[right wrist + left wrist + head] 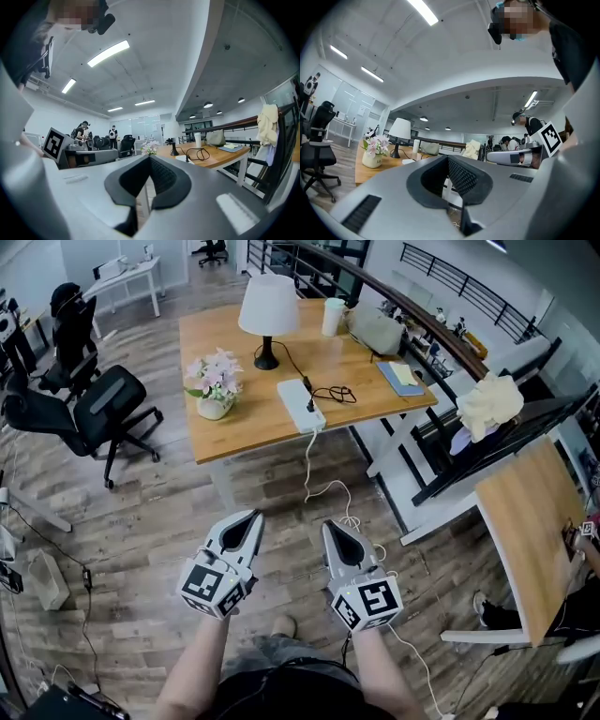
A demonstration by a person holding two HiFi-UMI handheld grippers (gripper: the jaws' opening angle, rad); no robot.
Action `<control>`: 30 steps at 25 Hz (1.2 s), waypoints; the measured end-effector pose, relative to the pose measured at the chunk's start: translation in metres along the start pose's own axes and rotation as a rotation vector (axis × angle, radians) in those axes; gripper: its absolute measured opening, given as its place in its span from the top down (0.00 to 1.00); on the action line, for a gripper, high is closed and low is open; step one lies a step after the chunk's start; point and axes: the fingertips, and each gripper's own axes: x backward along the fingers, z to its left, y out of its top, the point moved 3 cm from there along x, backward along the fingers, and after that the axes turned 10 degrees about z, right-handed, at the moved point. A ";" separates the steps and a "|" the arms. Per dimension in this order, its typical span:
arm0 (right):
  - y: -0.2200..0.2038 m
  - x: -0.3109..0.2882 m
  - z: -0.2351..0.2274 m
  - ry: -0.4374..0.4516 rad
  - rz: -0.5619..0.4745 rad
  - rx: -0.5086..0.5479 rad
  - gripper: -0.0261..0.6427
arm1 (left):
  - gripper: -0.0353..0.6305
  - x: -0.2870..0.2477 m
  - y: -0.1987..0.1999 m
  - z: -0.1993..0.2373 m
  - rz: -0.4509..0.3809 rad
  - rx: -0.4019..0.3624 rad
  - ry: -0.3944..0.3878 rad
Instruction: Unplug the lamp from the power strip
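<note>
I hold the left gripper [251, 517] and right gripper [330, 526] low and side by side, both with jaws closed on nothing. Ahead, a white cable [314, 479] climbs from the floor to the power strip [300, 404] at the near edge of the table [244, 427]. The lamp [268, 310] stands behind the strip, and flowers [214, 381] stand to its left.

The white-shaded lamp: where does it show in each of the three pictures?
Head view: lamp top centre, on the table.
Left gripper view: lamp left of centre.
Right gripper view: lamp just right of centre, small.
Shared landmark: flower pot nearby.
</note>
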 end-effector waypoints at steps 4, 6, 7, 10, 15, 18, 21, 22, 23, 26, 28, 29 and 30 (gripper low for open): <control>0.000 -0.011 -0.016 0.008 0.002 -0.019 0.95 | 0.95 -0.014 -0.002 0.009 0.001 0.007 0.017; -0.001 -0.015 -0.020 0.013 0.004 -0.031 0.95 | 0.95 -0.019 -0.002 0.011 0.009 0.012 0.019; -0.001 -0.017 -0.021 0.015 0.004 -0.035 0.95 | 0.95 -0.022 -0.001 0.011 0.013 0.014 0.018; -0.001 -0.026 -0.027 0.017 0.010 -0.038 0.95 | 0.95 -0.032 0.001 0.014 0.020 0.016 0.008; 0.005 -0.052 -0.043 0.018 0.012 -0.035 0.95 | 0.95 -0.061 0.002 0.030 0.026 0.020 -0.009; 0.009 -0.073 -0.060 0.003 0.010 -0.045 0.95 | 0.95 -0.086 0.004 0.044 0.026 0.018 -0.029; 0.013 -0.099 -0.075 -0.005 0.020 -0.047 0.95 | 0.95 -0.114 0.009 0.061 0.032 0.012 -0.051; 0.015 -0.108 -0.080 -0.006 0.023 -0.045 0.95 | 0.95 -0.123 0.013 0.066 0.036 0.007 -0.061; 0.017 -0.117 -0.085 -0.007 0.026 -0.044 0.95 | 0.95 -0.132 0.015 0.071 0.040 0.001 -0.071; 0.021 -0.143 -0.100 -0.010 0.032 -0.046 0.95 | 0.95 -0.159 0.020 0.087 0.050 -0.007 -0.094; 0.022 -0.158 -0.109 -0.014 0.038 -0.050 0.95 | 0.95 -0.176 0.022 0.096 0.054 -0.006 -0.109; 0.022 -0.164 -0.113 -0.016 0.042 -0.052 0.95 | 0.95 -0.184 0.022 0.100 0.056 -0.003 -0.117; 0.021 -0.171 -0.117 -0.018 0.047 -0.056 0.95 | 0.95 -0.191 0.021 0.104 0.059 -0.001 -0.123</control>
